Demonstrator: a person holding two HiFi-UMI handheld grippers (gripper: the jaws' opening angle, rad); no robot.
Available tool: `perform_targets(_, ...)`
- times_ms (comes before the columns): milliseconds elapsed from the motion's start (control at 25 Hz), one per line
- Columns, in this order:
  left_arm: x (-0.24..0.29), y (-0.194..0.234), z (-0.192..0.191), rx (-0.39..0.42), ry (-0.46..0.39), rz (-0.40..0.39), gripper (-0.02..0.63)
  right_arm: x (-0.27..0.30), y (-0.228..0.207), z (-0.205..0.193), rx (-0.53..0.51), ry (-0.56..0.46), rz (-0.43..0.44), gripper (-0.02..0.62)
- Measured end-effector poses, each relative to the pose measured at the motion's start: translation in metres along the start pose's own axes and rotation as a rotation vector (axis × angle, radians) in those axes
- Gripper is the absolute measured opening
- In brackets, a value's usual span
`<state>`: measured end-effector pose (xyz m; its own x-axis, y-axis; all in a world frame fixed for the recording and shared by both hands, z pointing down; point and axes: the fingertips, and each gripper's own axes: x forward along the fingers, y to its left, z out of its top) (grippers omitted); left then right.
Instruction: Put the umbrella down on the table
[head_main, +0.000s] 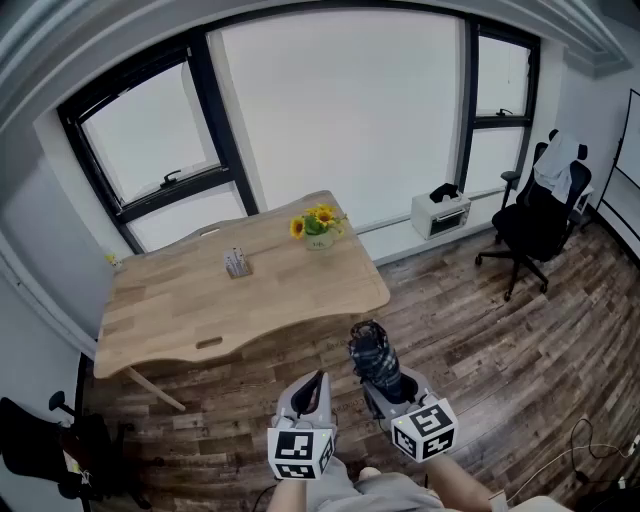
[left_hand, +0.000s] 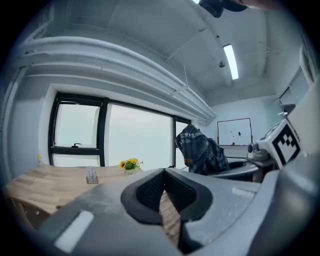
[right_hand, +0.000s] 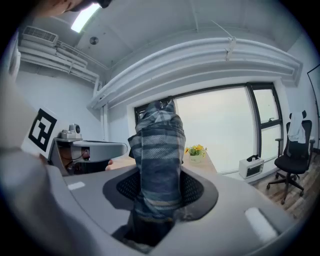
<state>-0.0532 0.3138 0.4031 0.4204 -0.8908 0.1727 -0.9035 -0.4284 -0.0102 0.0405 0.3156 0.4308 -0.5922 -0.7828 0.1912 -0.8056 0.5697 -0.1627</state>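
- The folded, checked umbrella (right_hand: 159, 165) is standing upright between the jaws of the right gripper (head_main: 385, 385), whose pads are pressing on its sides.
- It is being carried in the air above the wooden floor, near the front edge of the table (head_main: 180, 310) but not yet over it.
- The left gripper (head_main: 313, 388) is carrying nothing, its jaws drawn together.
- As I judge it, the setting-down is not yet begun: the umbrella is waiting to be brought over the tabletop, lowered and let go.
- On the table, a small pot (head_main: 320, 240) near the far edge is holding yellow flowers (head_main: 318, 217).
- A little holder (head_main: 238, 264) nearer the middle is keeping some upright items, too small to tell.
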Motion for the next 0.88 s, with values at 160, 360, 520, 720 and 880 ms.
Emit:
perform_targets(160, -0.001, -0.004, 0.001, -0.003, 0.001, -0.013, 0.002, -0.003, -0.003, -0.001, 0.004, -0.001, -0.003, 0.167)
perform_targets(360, 0.001, -0.002, -0.001, -0.025, -0.002, -0.038, 0.002, 0.003, -0.002, 0.000, 0.015, -0.003, -0.001, 0.167)
perform_targets(520, 0.012, 0.006, -0.003, -0.030, -0.001, -0.052, 0.002, 0.016, -0.004, 0.001, 0.028, -0.007, 0.000, 0.169)
perform_targets(720, 0.035, 0.020, -0.003, -0.041, -0.001, -0.069, 0.002, 0.036, -0.017, 0.008, 0.052, -0.010, -0.007, 0.167)
perform_targets(880, 0.063, 0.036, -0.003, -0.043, 0.004, -0.091, 0.002, 0.061, -0.035, 0.015, 0.059, -0.008, -0.021, 0.167)
